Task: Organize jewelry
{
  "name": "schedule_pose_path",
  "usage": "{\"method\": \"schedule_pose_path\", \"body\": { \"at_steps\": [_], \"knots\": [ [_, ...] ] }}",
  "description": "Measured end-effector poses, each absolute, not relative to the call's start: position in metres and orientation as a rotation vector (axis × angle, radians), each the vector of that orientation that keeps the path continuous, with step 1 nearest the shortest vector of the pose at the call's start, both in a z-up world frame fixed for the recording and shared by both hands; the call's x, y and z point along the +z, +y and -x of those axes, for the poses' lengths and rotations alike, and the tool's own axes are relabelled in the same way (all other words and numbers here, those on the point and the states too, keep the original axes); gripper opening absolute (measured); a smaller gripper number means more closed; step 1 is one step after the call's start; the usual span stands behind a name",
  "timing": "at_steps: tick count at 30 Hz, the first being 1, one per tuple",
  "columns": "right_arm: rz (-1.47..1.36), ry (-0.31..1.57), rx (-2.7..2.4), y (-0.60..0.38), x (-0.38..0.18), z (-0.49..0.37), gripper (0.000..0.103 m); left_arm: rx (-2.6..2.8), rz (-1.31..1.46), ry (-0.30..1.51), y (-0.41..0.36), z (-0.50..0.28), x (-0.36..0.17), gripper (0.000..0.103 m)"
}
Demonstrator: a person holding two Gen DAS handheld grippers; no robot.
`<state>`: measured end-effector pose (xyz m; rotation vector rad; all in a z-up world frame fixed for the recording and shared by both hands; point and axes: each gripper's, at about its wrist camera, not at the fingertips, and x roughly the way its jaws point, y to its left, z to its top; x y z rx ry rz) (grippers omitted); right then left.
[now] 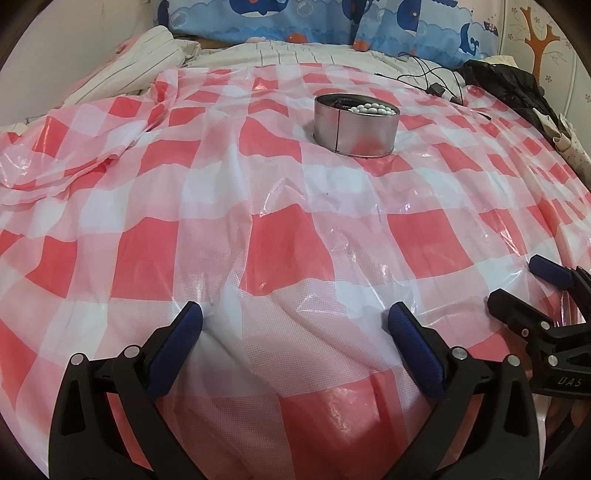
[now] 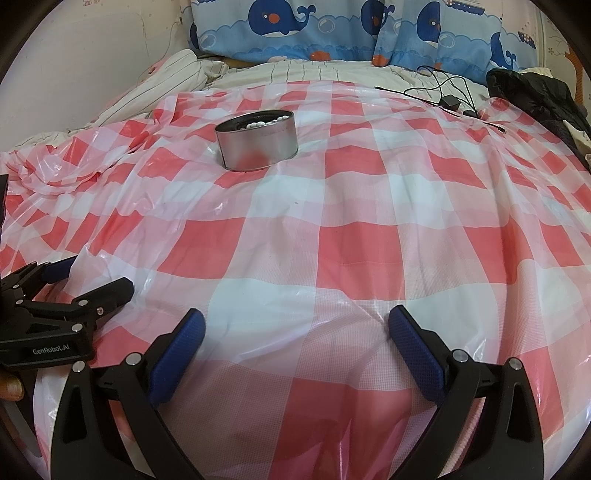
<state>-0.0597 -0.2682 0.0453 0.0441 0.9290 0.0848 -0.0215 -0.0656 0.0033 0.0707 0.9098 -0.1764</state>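
Bead string (image 1: 369, 108) | seemingly lengthwise inside upright tin (image 1: 356, 127) | both tongs (image 1: 295, 325) (image 2: 295, 326) wide, empty

Whale-print pillows (image 2: 332, 33), black cables (image 2: 443, 92) and a black jacket (image 2: 535, 96) edge the checked sheet (image 2: 369, 240).

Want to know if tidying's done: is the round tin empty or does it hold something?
Not empty: white beads show above the rim of the open, upright tin.

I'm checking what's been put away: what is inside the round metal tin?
A string of white beads shows above the rim of the metal tin, beside something dark. The wall hides anything lower down.
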Motion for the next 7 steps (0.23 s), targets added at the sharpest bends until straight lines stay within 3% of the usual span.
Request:
{"method": "schedule_pose_path", "body": {
  "at_steps": [7],
  "knots": [
    [-0.043,0.927,0.079,-0.2693,0.0499,0.0557,0.096,-0.168,-0.085,0.911,-0.0677,0.0226,0.003,0.097]
  ]
}}
